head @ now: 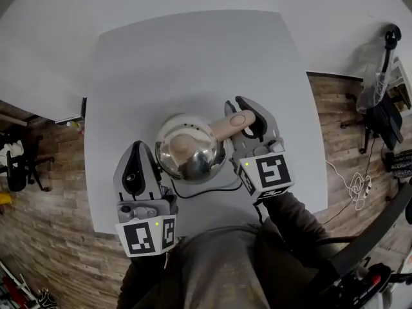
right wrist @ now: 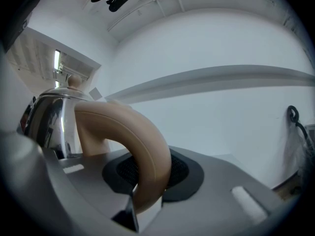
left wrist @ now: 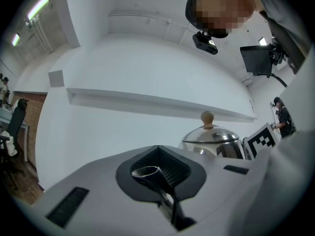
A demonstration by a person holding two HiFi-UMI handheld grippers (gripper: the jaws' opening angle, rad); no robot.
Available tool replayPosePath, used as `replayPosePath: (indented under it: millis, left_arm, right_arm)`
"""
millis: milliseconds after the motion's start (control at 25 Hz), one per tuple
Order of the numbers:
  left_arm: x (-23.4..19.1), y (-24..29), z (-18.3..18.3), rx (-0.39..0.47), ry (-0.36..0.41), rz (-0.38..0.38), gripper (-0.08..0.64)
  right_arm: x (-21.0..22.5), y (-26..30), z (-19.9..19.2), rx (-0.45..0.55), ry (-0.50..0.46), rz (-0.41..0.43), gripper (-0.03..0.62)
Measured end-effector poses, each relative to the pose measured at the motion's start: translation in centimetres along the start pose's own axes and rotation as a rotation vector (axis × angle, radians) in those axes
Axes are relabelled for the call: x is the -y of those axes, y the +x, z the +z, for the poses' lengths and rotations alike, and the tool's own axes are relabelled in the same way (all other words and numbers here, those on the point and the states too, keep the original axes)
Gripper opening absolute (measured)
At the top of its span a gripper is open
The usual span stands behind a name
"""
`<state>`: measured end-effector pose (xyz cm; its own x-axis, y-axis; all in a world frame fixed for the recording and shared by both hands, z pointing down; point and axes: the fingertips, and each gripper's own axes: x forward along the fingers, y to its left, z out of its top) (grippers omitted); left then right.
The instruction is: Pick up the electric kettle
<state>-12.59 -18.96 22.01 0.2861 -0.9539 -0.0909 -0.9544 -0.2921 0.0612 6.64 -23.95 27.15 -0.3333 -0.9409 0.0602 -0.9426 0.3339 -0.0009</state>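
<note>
Head view: the electric kettle (head: 190, 150) is sitting mid-table, toward the near edge of the white table (head: 193, 50), its beige handle (head: 233, 123) reaching right.
Right gripper (head: 243, 113): is clamping that handle between its jaws (the grip is plain in the right gripper view).
Left gripper (head: 136, 156): is hovering just left of the kettle, jaws together, empty.
Coming move: probably a straight lift by the right hand, with the body hanging left of the claw.

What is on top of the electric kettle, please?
A beige knob stands on the middle of the steel lid of the kettle, and the beige handle curves out from one side. The lid covers the inside, so contents cannot be seen.
</note>
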Motion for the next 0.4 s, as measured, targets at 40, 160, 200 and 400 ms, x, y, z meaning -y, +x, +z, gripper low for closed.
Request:
replayPosePath:
  millis: [40,160,200,400]
  left_arm:
    - [0.0,0.0,-0.04,0.0,0.0,0.002,-0.002]
    - [-0.09,0.02,-0.11,-0.001,0.001,0.008,-0.002]
    - [-0.11,-0.02,-0.15,-0.002,0.0,0.01,-0.002]
    - [0.19,-0.38,-0.76,-0.018,-0.019,0.018,-0.002]
  right_arm:
    - [0.0,0.05,-0.04,0.001,0.0,0.002,0.079]
    - [-0.04,0.17,-0.16,0.0,0.0,0.006,0.079]
    - [-0.07,0.17,-0.22,-0.002,0.001,0.006,0.078]
    - [0.06,-0.38,-0.57,-0.02,-0.009,0.007,0.078]
